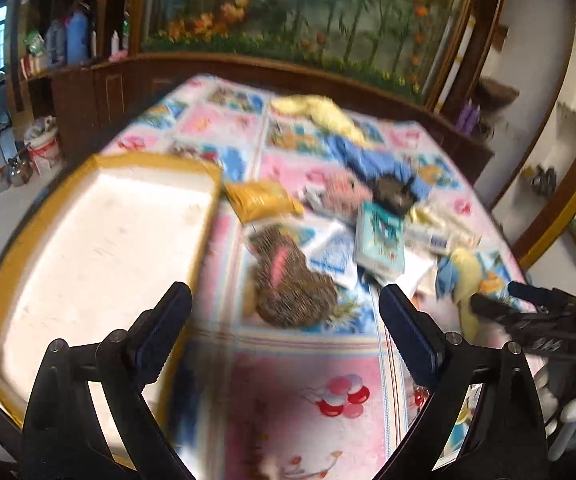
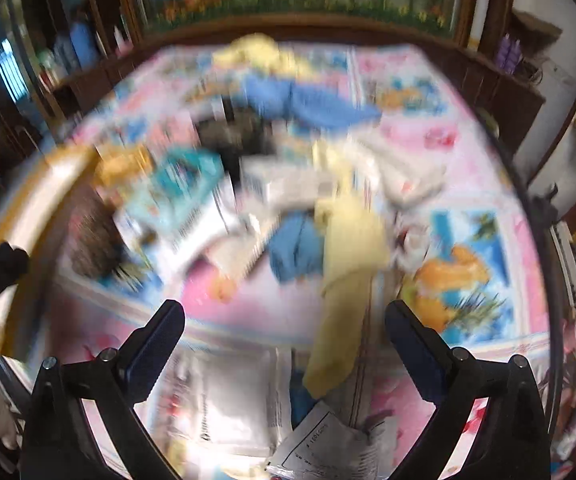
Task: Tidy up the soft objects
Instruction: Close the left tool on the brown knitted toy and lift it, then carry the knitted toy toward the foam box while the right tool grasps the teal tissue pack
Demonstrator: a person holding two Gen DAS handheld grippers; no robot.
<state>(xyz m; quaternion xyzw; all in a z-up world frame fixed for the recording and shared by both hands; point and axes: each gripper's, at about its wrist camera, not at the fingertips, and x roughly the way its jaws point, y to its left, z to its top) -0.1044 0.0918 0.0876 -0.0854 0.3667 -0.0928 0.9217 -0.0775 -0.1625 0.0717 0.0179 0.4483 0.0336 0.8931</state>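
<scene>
Both grippers empty, jaws spread: left gripper (image 1: 286, 318), right gripper (image 2: 284, 334). Soft pile mid-table; brown plush (image 1: 288, 280) nearest white tray (image 1: 100, 248). We'd pinch plush centrally, lift clear, drop in tray.

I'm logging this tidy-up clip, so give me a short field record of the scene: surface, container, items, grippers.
surface: patterned pink and blue cloth
container: white tray with gold rim, left side, nothing seen in it
items: brown spiky plush, gold packet, teal packet, yellow cloth
left gripper: open, holding nothing
right gripper: open, holding nothing
</scene>
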